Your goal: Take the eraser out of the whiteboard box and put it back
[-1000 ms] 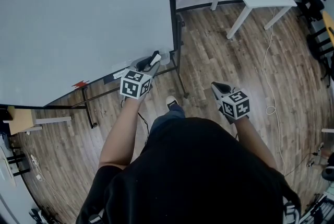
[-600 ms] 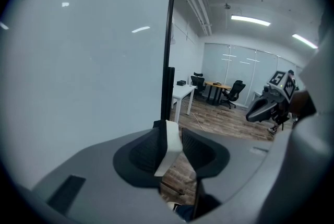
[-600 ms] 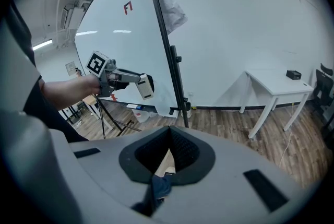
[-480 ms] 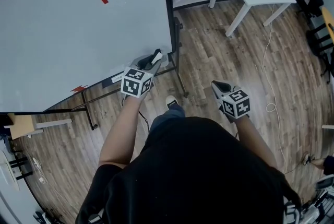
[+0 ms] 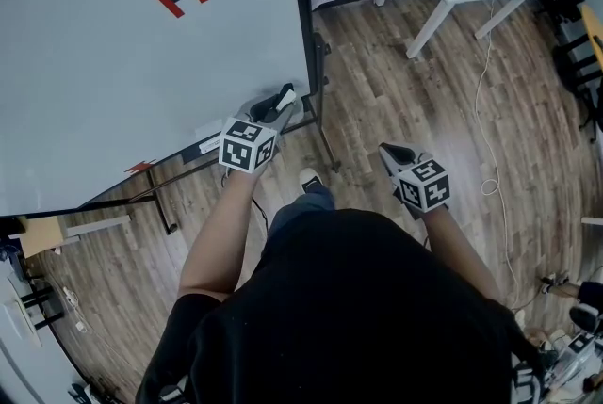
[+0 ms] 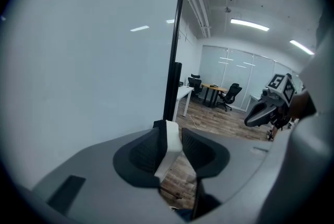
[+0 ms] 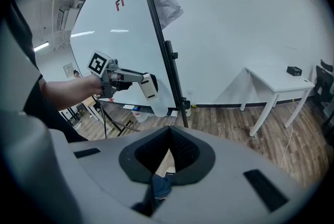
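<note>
- the whiteboard (image 5: 141, 63) fills the left of the head view, and its dark right edge stands just beside the left claw (image 5: 279, 103).
- the right claw (image 7: 169, 152) hangs low over the wooden floor (image 5: 415, 101), well apart from the board, with its jaws pressed together on nothing.
- the left claw is the nearer one, and it is clamped on the eraser (image 7: 148, 85) at the board's lower right corner.
- a pale box (image 7: 161, 109) sits at the board's bottom edge, just below the eraser and not touching it.
- the eraser is out of the box, with its long axis tilted down and its lower end pointing toward the box; returning it looks like a short lowering by the left claw.
</note>
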Demonstrator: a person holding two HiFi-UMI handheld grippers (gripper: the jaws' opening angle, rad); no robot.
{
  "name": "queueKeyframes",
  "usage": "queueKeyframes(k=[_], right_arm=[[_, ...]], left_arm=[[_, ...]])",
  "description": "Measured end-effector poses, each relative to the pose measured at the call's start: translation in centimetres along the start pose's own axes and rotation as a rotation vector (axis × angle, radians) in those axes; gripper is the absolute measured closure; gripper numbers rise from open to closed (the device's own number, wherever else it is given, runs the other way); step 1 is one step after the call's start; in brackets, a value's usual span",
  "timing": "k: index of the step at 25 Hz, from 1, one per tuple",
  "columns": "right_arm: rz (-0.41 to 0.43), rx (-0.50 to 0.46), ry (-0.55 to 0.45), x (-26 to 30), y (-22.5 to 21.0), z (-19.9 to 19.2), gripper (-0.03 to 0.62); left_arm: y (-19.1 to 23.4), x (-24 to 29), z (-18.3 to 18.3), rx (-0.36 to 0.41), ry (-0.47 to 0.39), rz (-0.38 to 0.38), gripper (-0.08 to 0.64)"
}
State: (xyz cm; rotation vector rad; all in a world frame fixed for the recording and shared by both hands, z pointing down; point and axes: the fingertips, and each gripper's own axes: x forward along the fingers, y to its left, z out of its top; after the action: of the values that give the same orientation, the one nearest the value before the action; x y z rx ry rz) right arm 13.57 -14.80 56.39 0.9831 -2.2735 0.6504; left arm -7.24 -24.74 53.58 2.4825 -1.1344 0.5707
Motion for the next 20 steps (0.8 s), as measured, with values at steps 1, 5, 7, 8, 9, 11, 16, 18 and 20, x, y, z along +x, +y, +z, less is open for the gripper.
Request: queueKeyframes(k=[1, 5, 7, 8, 9, 11, 16, 18, 20], right_arm=[[0.0, 0.001, 0.002, 0.2, -0.1, 0.0, 0.597], [-0.003, 0.007, 0.013, 0.9, -0.4, 0.1, 0.597], [-0.003, 0.009, 0.021, 1.2, -0.4, 0.0, 0.597], [-0.004, 0.01, 0.025, 1.2, -0.5, 0.0, 0.597], [-0.005, 0.01, 0.028, 1.3, -0.6, 0.0, 0.597], [-0.007, 0.012, 0.032, 1.4, -0.7, 0.0, 0.597], [-0.01, 0.019, 0.046, 2.0, -0.9, -0.3, 0.597], [-0.011, 0.024, 0.052, 2.1, -0.9, -0.6, 0.597], [-0.012, 0.029, 0.061, 2.2, -1.0, -1.0, 0.597]], left_arm=[[0.2, 0.2, -0.1, -0.002, -0.001, -0.001, 0.416], [0.8, 1.1, -0.6, -0.006, -0.007, -0.006, 0.416], [1.0, 1.5, -0.8, -0.011, -0.015, -0.009, 0.416], [1.1, 1.7, -1.0, -0.014, -0.018, -0.012, 0.416], [1.1, 1.9, -1.1, -0.017, -0.02, -0.016, 0.416], [1.0, 2.3, -1.4, -0.018, -0.021, -0.025, 0.416], [1.2, 3.3, -2.9, -0.006, -0.016, -0.044, 0.416], [1.2, 3.7, -3.8, 0.007, -0.01, -0.052, 0.416], [1.2, 4.0, -4.7, 0.007, -0.002, -0.061, 0.416]])
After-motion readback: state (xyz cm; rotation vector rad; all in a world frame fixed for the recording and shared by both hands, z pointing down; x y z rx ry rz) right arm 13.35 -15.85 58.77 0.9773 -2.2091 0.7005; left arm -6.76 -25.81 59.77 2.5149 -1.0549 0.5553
